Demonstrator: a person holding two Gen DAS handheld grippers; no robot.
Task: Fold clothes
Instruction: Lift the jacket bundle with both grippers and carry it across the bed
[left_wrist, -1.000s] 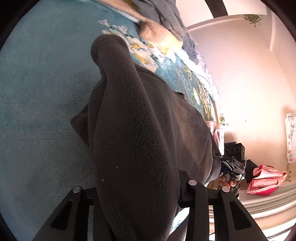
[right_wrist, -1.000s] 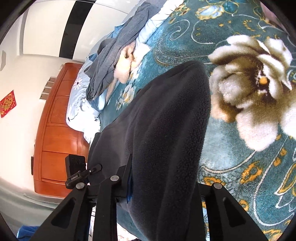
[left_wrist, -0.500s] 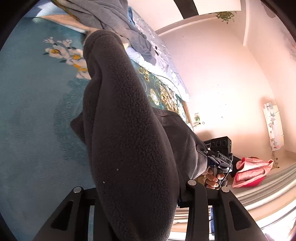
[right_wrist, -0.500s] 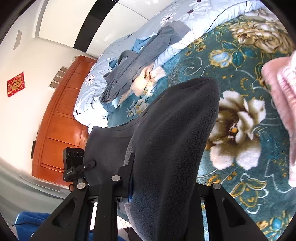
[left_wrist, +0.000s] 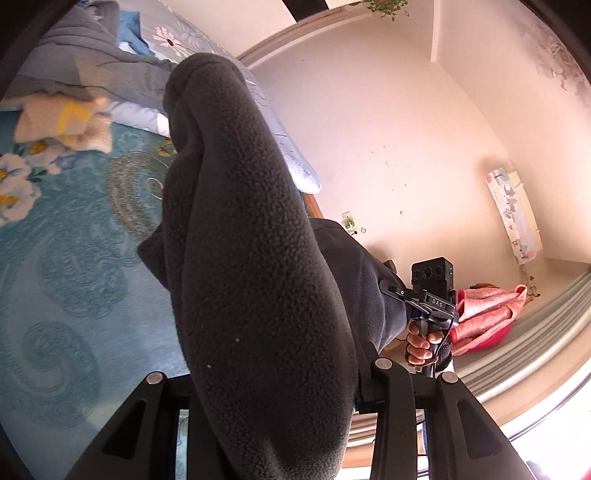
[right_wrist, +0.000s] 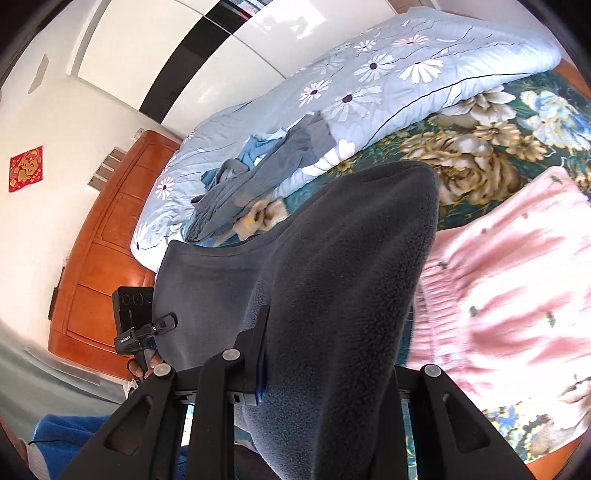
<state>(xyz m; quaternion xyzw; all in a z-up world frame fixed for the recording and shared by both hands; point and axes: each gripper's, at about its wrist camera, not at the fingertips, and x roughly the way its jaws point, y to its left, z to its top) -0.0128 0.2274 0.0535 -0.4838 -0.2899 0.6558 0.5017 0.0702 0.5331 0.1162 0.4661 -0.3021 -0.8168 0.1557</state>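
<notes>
Two grippers are each pinching a bunched edge of one dark grey fleece garment (left_wrist: 258, 258), holding it up in the air above the bed. The left gripper (left_wrist: 280, 384) is clamped on a thick roll of the fleece, and the right gripper (right_wrist: 325, 373) is gripping another fold of it, with a flatter panel stretching between them. Judging by this, the fold is only beginning: the garment is hanging rumpled, not yet laid flat or halved. The fleece is looking nubbly, thick and soft. Below, a teal floral blanket (left_wrist: 55, 277) is covering the bed. A pink fuzzy garment (right_wrist: 509, 288) is lying at the near right, seemingly smoothed flat, while grey clothes (right_wrist: 251, 184) are sitting crumpled at the far side on a pale blue daisy quilt (right_wrist: 388, 74), seemingly waiting.
</notes>
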